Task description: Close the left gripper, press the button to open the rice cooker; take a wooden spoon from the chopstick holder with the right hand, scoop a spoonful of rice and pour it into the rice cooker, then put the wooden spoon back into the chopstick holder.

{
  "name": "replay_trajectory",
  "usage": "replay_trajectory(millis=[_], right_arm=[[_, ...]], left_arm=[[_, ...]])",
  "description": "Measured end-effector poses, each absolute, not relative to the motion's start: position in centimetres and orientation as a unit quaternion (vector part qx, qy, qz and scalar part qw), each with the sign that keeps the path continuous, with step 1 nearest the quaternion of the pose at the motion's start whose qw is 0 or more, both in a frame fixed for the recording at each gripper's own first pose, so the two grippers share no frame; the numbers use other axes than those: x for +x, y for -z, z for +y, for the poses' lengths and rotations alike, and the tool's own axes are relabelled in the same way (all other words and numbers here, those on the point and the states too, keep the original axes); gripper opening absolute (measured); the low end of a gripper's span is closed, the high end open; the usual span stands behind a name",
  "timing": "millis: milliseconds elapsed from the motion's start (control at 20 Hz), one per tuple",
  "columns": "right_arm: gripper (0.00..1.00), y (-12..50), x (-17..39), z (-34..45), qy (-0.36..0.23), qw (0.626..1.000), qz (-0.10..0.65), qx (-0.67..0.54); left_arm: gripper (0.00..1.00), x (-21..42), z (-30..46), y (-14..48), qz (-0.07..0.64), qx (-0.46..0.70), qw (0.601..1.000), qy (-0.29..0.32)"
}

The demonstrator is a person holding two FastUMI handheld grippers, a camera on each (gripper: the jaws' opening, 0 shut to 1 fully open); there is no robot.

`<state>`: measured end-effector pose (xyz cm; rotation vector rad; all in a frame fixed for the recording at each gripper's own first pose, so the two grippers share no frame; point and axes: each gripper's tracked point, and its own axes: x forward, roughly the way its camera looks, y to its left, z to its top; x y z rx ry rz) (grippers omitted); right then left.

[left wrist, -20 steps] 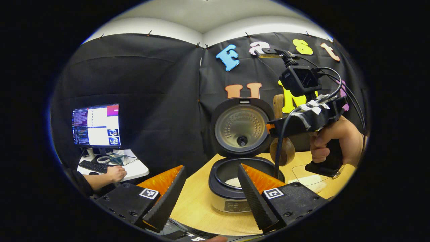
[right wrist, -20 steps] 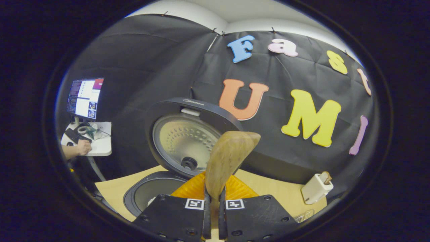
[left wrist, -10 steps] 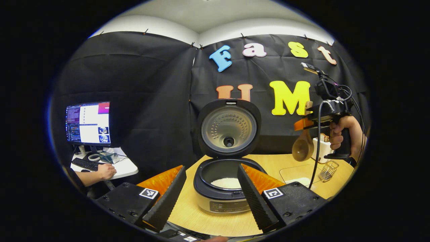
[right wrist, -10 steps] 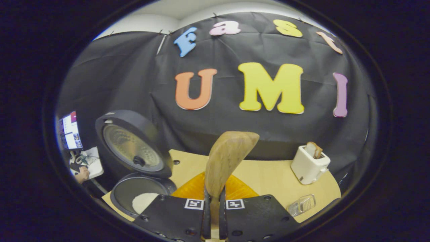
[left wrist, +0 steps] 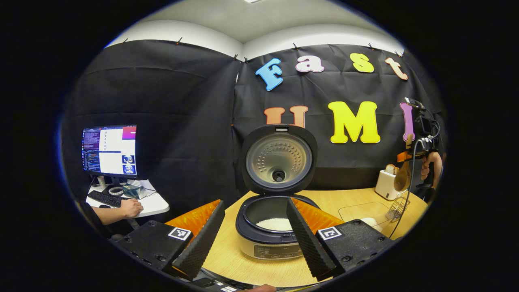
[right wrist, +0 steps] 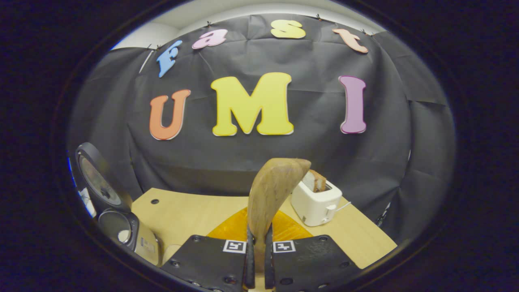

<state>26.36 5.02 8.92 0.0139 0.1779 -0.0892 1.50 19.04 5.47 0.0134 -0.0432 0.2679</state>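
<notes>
I'm clamping the wooden spoon in my right fingers beside the toaster (bread inside); left fingers are gaping before the open rice cooker.

Off-task bits round me:
White toaster w/ bread on table; monitor, keyboard on side desk.

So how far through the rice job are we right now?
Done: the rice cooker stands open, lid up, with white rice in its pot. In hand: the right gripper is shut on the wooden spoon, held over the right end of the table near the toaster and the wire holder. Left: setting the spoon into that holder. The left gripper is open.
</notes>
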Motion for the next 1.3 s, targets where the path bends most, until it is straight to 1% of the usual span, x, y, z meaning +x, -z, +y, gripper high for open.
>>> replay_trajectory(millis=[200,350,400,650,700,750,800,850,900,950,1050,1150,1200,1250,1300], right_arm=[[0.09,-6.1,27.1,1.0,0.069,0.991,0.108,0.025],[0.09,-4.4,27.8,-2.3,0.105,0.989,0.106,0.02],[0.09,-3.8,28.1,-2.6,0.107,0.988,0.108,0.024],[0.11,-0.3,28.8,-3.6,0.102,0.983,0.145,0.045],[0.11,0.4,28.9,-3.5,0.096,0.982,0.152,0.049],[0.1,1.1,28.9,-3.3,0.089,0.981,0.161,0.055],[0.1,1.7,28.9,-3.3,0.086,0.98,0.168,0.061],[0.11,2.1,28.8,-3.1,0.08,0.979,0.175,0.069],[0.12,2.4,29.0,-2.9,0.073,0.978,0.178,0.079],[0.16,2.2,29.1,-2.7,0.072,0.977,0.179,0.087],[0.24,1.6,29.2,-3.1,0.078,0.979,0.167,0.089],[0.42,0.6,28.8,-3.6,0.091,0.981,0.151,0.077],[0.49,0.1,28.6,-3.6,0.094,0.983,0.142,0.071],[0.65,-0.4,28.3,-3.6,0.094,0.984,0.135,0.064],[0.74,-1.0,27.9,-3.8,0.096,0.986,0.126,0.058]], left_arm=[[0.98,1.5,18.4,-5.6,-0.022,0.008,0.991,-0.131],[0.98,1.6,17.3,-5.7,-0.022,0.019,0.992,-0.122],[0.98,1.7,16.8,-5.6,-0.022,0.022,0.993,-0.116],[0.98,2.0,14.3,-5.4,-0.019,0.044,0.994,-0.095],[1.0,2.0,13.8,-5.4,-0.018,0.05,0.994,-0.09],[1.0,2.2,13.6,-5.4,-0.018,0.056,0.994,-0.088],[0.97,2.3,13.5,-5.2,-0.017,0.058,0.994,-0.086],[0.97,2.4,13.4,-5.0,-0.014,0.056,0.995,-0.085],[1.0,2.4,13.3,-4.9,-0.014,0.053,0.995,-0.085],[0.97,2.5,13.2,-4.9,-0.014,0.05,0.995,-0.084],[0.97,2.5,13.2,-5.1,-0.015,0.044,0.996,-0.082],[0.97,2.3,13.4,-5.2,-0.015,0.043,0.995,-0.085],[0.97,2.1,13.4,-5.3,-0.016,0.043,0.995,-0.087],[0.97,2.2,13.4,-5.3,-0.016,0.043,0.995,-0.088],[0.97,2.1,13.4,-5.4,-0.016,0.043,0.995,-0.089]])
